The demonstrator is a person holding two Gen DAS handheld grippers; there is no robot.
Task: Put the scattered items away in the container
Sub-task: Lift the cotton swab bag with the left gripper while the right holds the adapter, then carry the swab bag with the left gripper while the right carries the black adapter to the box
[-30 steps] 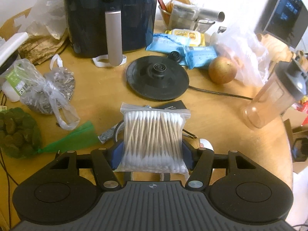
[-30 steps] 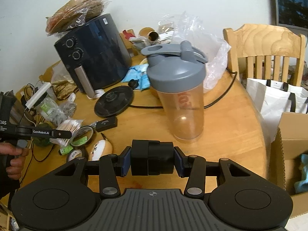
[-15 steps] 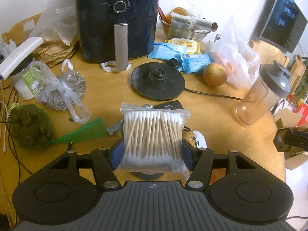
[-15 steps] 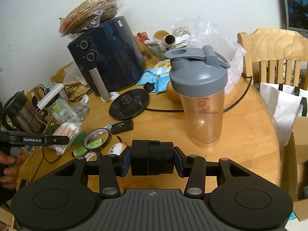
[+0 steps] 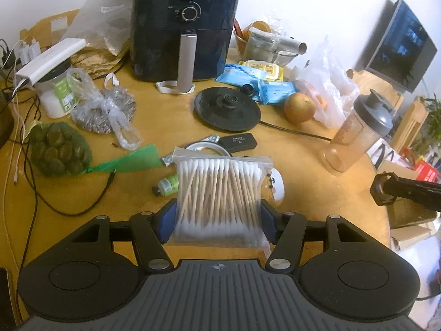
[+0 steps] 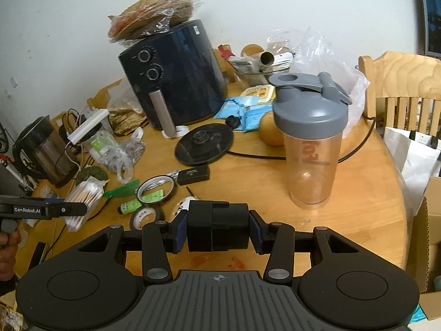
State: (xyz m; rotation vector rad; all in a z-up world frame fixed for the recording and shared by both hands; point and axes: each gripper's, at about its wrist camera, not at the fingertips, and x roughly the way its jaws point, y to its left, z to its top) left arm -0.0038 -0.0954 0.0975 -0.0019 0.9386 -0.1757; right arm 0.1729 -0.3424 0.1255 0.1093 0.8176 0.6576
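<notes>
Left claw (image 5: 217, 218) pinches cotton-swab bag (image 5: 220, 193) at its lower sides; light, soft, slippery plastic. Right claw (image 6: 217, 230) clamps black block (image 6: 217, 229).

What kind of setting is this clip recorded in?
Most likely a home kitchen or dining area: a cluttered round wooden table holds an air fryer and a kettle base, with a wooden dining chair beside it.
</notes>
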